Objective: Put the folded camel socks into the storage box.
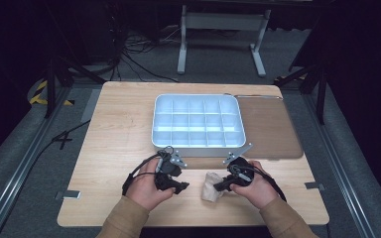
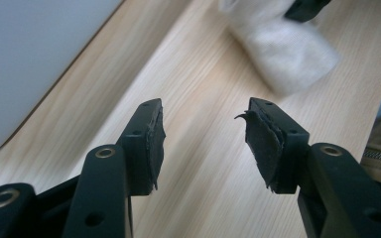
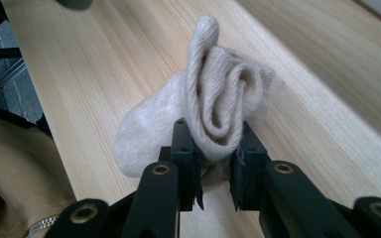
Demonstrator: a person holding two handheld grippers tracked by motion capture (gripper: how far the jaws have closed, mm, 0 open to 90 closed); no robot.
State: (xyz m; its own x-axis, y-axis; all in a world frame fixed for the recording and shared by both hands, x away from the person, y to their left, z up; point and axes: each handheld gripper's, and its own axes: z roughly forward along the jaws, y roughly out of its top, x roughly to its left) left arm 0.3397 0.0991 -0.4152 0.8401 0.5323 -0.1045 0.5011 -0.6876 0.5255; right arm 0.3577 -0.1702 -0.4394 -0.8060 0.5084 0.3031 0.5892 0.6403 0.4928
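There is one sock [image 3: 198, 119]. It is cream and soft, and it is rolled up into a fat bundle. It sits on the wooden table [image 1: 114, 134], close to the edge where the person stands. The big white tray [image 1: 198, 121] is farther back from the sock, well apart from it.

The right gripper [image 3: 213, 163] is at the sock. Its two jaws are squeezed on the rolled part, one on each side, and the sock bulges up between them. So the right gripper is clamped on the sock. The sock sticks out straight ahead of these jaws, and its long, loose end lies off to one side on the table.

The left gripper [image 2: 203, 139] is just beside the sock, on its other side. Its jaws stand wide apart and nothing is between them. In the left gripper view the sock lies ahead of that gripper, a little off to one side.

The right hand is the nearer one, since it already has the sock. I think the next move is to lift the sock and carry it back to the tray. The tray has many little boxes in it, and I see nothing in them.

Count: one sock, one tray, one table, two grippers.
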